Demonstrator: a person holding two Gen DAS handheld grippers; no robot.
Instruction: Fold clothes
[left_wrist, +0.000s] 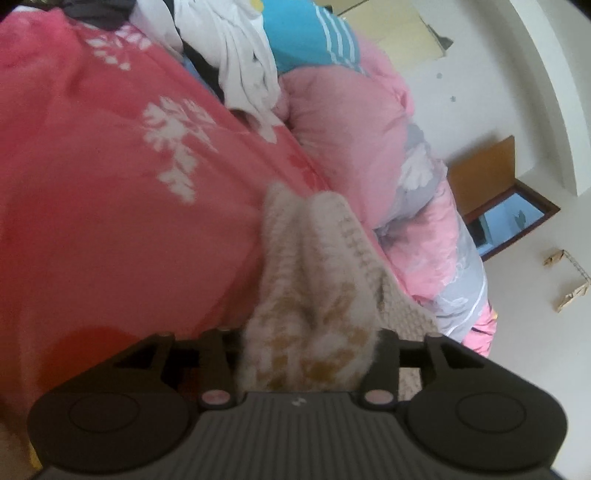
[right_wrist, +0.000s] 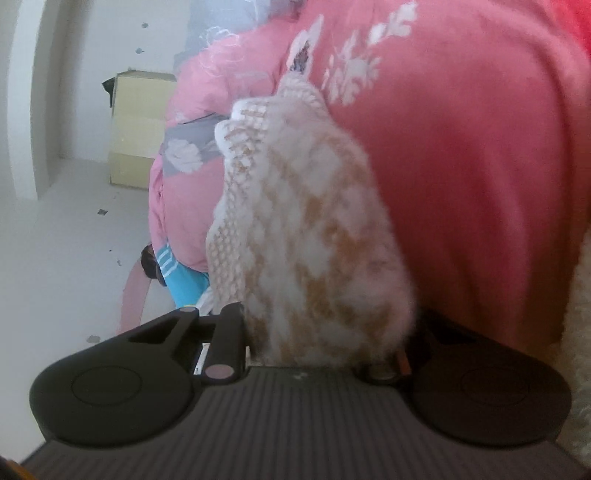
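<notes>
A fluffy cream knitted garment with a tan diamond pattern (left_wrist: 314, 295) is bunched between the jaws of my left gripper (left_wrist: 308, 354), which is shut on it. The knit trails away over the pink floral bedspread (left_wrist: 110, 184). In the right wrist view the same cream and tan knit (right_wrist: 306, 229) fills the gap of my right gripper (right_wrist: 325, 347), which is shut on it too. Its right finger is mostly hidden under the fuzzy fabric. Both views are tilted and slightly blurred.
A pile of clothes lies at the far end of the bed: a white garment (left_wrist: 243, 62) and a blue one with white stripes (left_wrist: 314, 37). A pink and grey quilt (left_wrist: 417, 206) is heaped along the bed's edge. A cardboard box (right_wrist: 136, 125) stands by the white wall.
</notes>
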